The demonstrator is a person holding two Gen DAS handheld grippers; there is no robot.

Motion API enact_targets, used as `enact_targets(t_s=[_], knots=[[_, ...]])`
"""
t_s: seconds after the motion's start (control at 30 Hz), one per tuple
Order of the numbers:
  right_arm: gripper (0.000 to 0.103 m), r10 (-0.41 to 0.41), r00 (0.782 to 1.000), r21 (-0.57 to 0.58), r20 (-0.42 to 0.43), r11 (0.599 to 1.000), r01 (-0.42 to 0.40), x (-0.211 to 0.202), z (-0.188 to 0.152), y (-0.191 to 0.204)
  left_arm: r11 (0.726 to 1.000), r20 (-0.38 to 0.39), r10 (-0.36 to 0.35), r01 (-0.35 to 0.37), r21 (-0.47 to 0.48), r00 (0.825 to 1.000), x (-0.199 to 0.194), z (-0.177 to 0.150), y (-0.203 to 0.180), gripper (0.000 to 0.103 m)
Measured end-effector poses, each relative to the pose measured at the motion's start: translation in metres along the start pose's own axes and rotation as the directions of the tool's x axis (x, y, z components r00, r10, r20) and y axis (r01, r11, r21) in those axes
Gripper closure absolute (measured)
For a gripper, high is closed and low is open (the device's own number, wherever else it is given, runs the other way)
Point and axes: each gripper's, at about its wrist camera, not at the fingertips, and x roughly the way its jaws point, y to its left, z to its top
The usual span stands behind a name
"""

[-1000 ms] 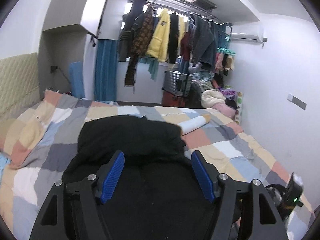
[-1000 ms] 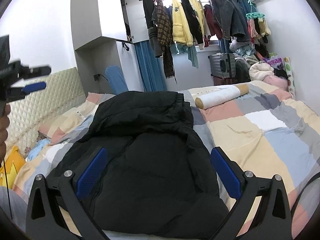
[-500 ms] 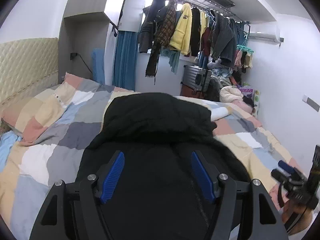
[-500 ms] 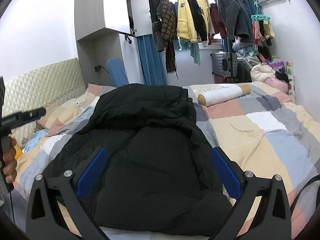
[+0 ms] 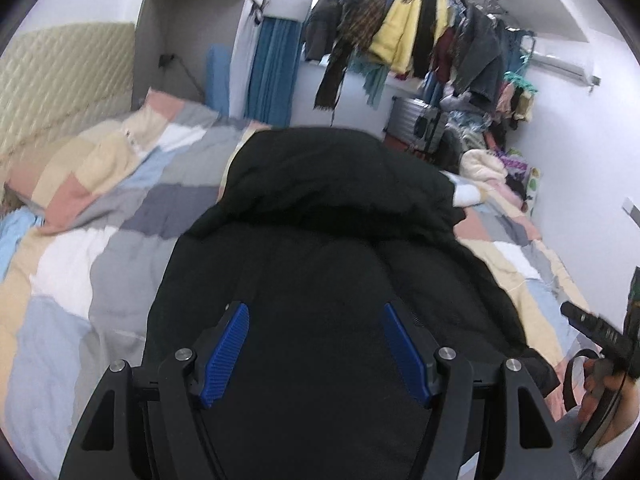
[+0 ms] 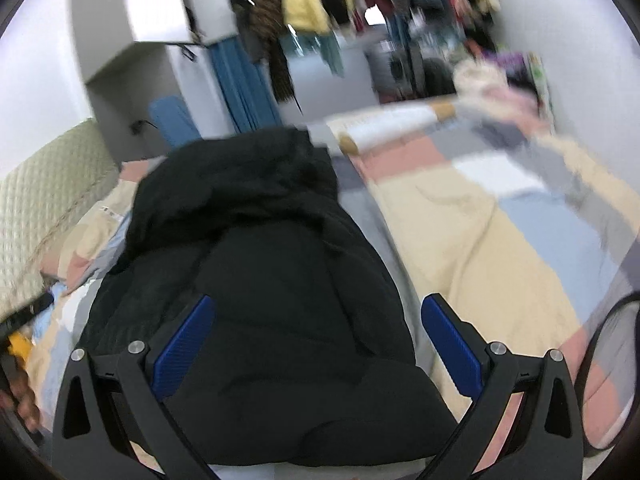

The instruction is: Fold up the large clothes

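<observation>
Black jacket (image 5: 328, 248) looms nearer both open grippers.

Place: a home bedroom
Bed: patchwork quilt (image 5: 100, 240), padded headboard (image 5: 60, 76)
Storage: crowded clothes rail (image 5: 404, 36), suitcase (image 5: 420, 128)
Wall: air conditioner (image 5: 560, 66), blue curtain (image 5: 272, 76)

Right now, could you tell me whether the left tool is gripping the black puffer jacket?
No, the left tool is open, its blue pads spread apart above the black puffer jacket with no fabric pinched between them.
</observation>
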Motion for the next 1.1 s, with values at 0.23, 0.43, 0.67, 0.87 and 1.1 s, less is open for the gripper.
enact_targets(t_s=[0.23, 0.43, 0.67, 0.87, 1.1], knots=[[0.014, 0.122, 0.949, 0.214, -0.29, 0.975, -0.06, 0.063, 0.005, -0.056, 1.0, -0.038, 0.012, -0.012, -0.009, 0.999, 0.011, -0.005, 0.001, 0.034], [0.027, 0.166, 0.893, 0.349, -0.418, 0.937, -0.01, 0.087, -0.024, -0.072, 1.0, -0.048, 0.015, -0.015, -0.004, 0.999, 0.016, -0.005, -0.003, 0.034], [0.034, 0.148, 0.847, 0.387, -0.511, 0.919, 0.073, 0.096, -0.035, -0.081, 1.0, -0.063, 0.004, -0.005, -0.014, 0.998, 0.022, -0.004, -0.003, 0.034], [0.034, 0.114, 0.814, 0.242, -0.57, 0.97, 0.033, 0.086, -0.04, -0.045, 1.0, -0.071, -0.002, 0.0, -0.016, 0.997, 0.024, -0.005, -0.001, 0.034], [0.033, 0.076, 0.777, 0.13, -0.625, 0.991, 0.008, 0.063, -0.053, -0.025, 1.0, -0.11, 0.001, -0.004, -0.026, 0.994, 0.031, -0.008, 0.003, 0.034]])
